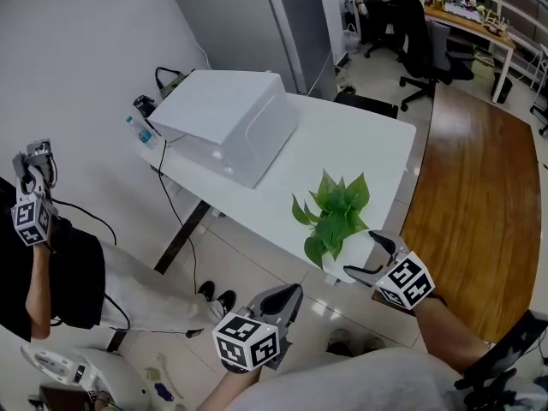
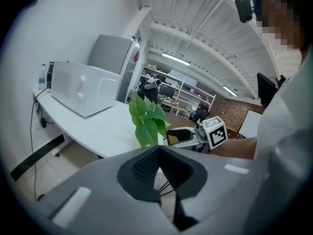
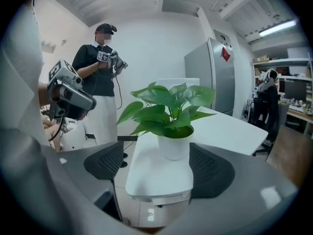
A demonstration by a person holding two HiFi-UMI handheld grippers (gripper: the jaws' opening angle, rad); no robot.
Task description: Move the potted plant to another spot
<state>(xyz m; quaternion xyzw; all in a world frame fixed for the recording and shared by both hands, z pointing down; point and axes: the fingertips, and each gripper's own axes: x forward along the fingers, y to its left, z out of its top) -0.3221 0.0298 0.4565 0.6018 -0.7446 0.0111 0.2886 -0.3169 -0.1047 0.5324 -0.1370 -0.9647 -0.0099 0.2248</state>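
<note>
I see the small potted plant, broad green leaves in a round white pot (image 3: 174,148), standing on the near corner of the white rounded table (image 1: 351,139), close to its edge. My right gripper (image 1: 366,253) hangs just beside that corner with its jaws spread wide. In the right gripper view the white pot lines up between the two dark pads but sits a little ahead of them, and neither pad touches it.

My left gripper (image 1: 289,294) is lower and off the table, over the pale tiled floor (image 1: 231,255). Its jaws are pressed together with nothing between them. The left gripper view looks past them at the plant and the right gripper.

Further along the table lies a big white box-shaped appliance (image 1: 227,122), well apart from the plant. A clear water bottle with a blue label (image 1: 142,133) stands just beside it at the far edge. A tall grey metal cabinet (image 1: 274,20) rises behind the table. A brown wooden tabletop (image 1: 479,187) runs along the white table's right side. A second person in a black top (image 1: 60,272) stands at the left of the head view.
</note>
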